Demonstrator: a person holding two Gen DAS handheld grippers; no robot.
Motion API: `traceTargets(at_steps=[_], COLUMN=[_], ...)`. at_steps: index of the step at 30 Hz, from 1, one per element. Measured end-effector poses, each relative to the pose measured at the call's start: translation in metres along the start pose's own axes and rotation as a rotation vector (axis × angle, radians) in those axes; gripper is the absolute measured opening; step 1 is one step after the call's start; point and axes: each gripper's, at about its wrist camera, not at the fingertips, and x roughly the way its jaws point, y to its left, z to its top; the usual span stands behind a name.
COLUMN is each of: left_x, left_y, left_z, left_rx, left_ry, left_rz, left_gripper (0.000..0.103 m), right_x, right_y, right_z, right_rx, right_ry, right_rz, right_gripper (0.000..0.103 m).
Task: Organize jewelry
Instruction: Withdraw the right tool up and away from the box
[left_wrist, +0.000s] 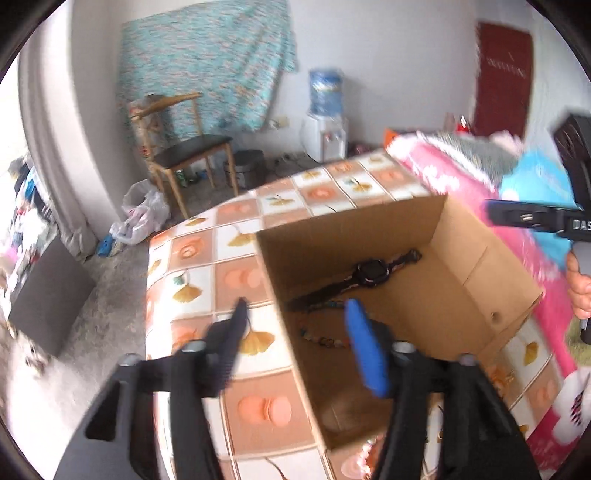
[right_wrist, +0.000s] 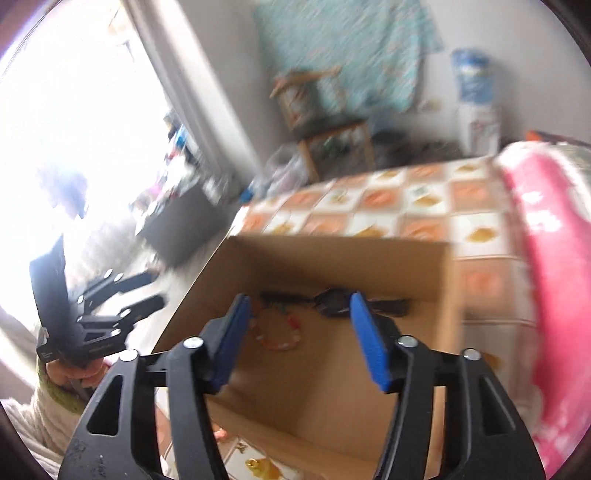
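Observation:
An open cardboard box (left_wrist: 369, 225) stands on a table with a tile-patterned cloth (left_wrist: 236, 221). A black watch (left_wrist: 373, 271) lies on the box floor, with a beaded bracelet (left_wrist: 321, 338) nearer to me. My left gripper (left_wrist: 297, 303) is open and holds nothing; its fingers straddle the box's left wall. The right gripper (left_wrist: 495, 214) shows at the right edge, held by a hand. In the blurred right wrist view, my right gripper (right_wrist: 300, 298) is open and empty above the box (right_wrist: 332, 262), over the watch (right_wrist: 332, 301) and bracelet (right_wrist: 277, 332). The left gripper (right_wrist: 155, 290) hangs at the left.
A pink patterned blanket (left_wrist: 461, 177) lies along the table's right side, close to the box. Beyond the table stand a wooden chair (left_wrist: 184, 147), a water dispenser (left_wrist: 325, 125) and a plastic bag (left_wrist: 140, 218) on the floor. A dark cabinet (left_wrist: 48, 295) stands at the left.

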Motion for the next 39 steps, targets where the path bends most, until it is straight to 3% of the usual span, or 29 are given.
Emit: traceTargets(at_steps=[4, 8, 12, 16, 24, 39], left_x=[-0.005, 0.018, 0.040, 0.047, 0.035, -0.003], left_y=[0.019, 0.028, 0.031, 0.025, 0.007, 0.001], left_z=[-0.025, -0.046, -0.057, -0.063, -0.063, -0.093], left_rx=[-0.120, -0.263, -0.388, -0.464, -0.400, -0.389], left_ry=[0.015, 0.109, 0.165, 0.185, 0.169, 0.168], left_rz=[-0.047, -0.175, -0.316, -0.435, -0.357, -0.347], left_gripper=[0.077, 0.077, 0.077, 0.077, 0.077, 0.077], right_x=[-0.031, -0.013, 0.006, 0.007, 0.004, -0.011], right_y=[-0.041, -0.071, -0.074, -0.068, -0.066, -0.054], right_z=[-0.022, -0.050, -0.068, -0.070, -0.075, -0.096], right_rx=[0.159, 0.309, 0.369, 0.343, 0.324, 0.317], right_ry=[-0.049, 0.050, 0.126, 0.129, 0.148, 0.164], right_rz=[-0.038, -0.041, 0.070, 0.040, 0.038, 0.040], right_gripper=[0.065, 0.065, 0.065, 0.065, 0.064, 0.064])
